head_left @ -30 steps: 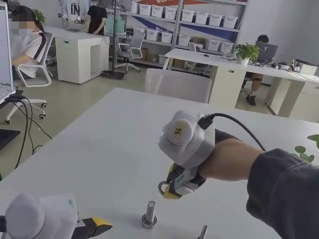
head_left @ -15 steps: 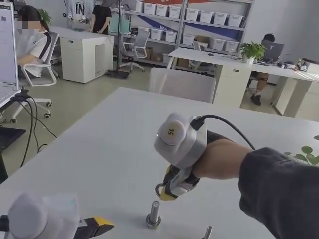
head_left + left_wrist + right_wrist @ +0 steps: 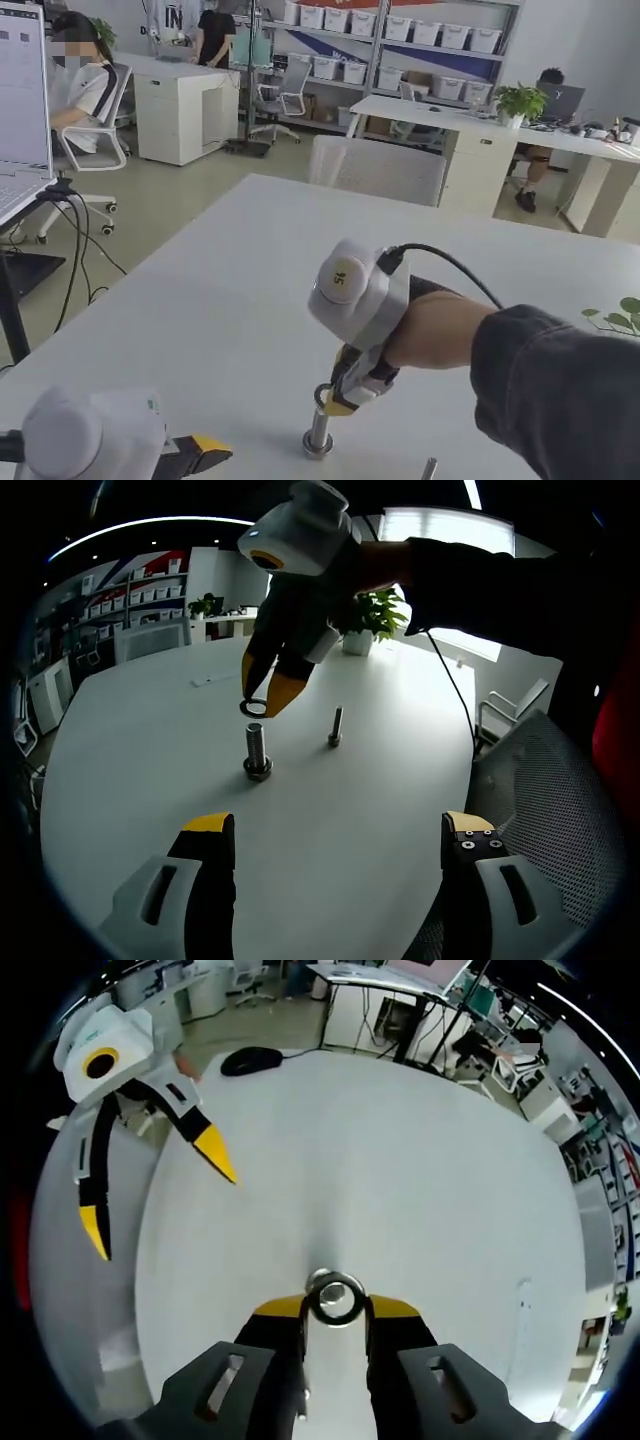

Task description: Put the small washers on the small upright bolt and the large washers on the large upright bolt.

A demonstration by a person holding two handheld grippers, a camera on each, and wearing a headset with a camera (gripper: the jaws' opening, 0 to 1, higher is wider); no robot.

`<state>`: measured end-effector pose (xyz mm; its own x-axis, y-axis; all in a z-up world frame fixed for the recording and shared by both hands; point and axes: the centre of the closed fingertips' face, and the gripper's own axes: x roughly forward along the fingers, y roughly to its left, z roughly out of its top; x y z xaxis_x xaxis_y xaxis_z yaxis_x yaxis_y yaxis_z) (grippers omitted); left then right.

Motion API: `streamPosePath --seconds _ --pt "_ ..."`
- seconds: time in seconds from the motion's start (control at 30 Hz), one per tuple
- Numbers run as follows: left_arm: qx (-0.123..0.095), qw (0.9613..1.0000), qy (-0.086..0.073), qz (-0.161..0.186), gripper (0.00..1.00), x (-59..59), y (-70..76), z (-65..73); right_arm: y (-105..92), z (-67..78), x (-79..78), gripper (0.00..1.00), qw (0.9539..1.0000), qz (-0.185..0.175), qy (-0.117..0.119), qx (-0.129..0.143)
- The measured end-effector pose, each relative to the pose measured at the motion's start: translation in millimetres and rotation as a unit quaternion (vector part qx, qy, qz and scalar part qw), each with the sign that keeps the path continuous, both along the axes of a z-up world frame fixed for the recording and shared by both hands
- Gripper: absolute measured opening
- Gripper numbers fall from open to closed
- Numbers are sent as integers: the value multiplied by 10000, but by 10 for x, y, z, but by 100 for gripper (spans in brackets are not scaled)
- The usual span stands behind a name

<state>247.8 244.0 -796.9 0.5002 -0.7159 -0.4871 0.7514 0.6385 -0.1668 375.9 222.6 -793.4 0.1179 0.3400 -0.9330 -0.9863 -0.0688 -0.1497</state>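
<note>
Right tongs [image 3: 328, 402] pinch a washer [image 3: 335, 1277] over the bolt [image 3: 319, 435] — left tongs [image 3: 338, 827] apart — white office table [image 3: 230, 290].

Grey sleeve [image 3: 560, 390]; white, yellow-tipped tool [image 3: 329, 402] trails black cable [image 3: 450, 262].

White worktable [image 3: 220, 300] is set in an open office; bin-filled shelving [image 3: 400, 30] is noted along the far wall, desks [image 3: 450, 115] and a swivel chair [image 3: 282, 95] before it.

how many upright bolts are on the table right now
2. The large bolt stands just under the washer held in the right gripper. The small bolt stands apart beside it. The sleeve covers some table in the head view.
</note>
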Motion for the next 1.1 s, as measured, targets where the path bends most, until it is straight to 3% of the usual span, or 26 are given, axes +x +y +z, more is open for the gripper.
streamPosePath --seconds 1.1 --pt "-22 9999 136 69 84 -16 50 -92 33 -348 -26 23 9992 -31 358 -166"
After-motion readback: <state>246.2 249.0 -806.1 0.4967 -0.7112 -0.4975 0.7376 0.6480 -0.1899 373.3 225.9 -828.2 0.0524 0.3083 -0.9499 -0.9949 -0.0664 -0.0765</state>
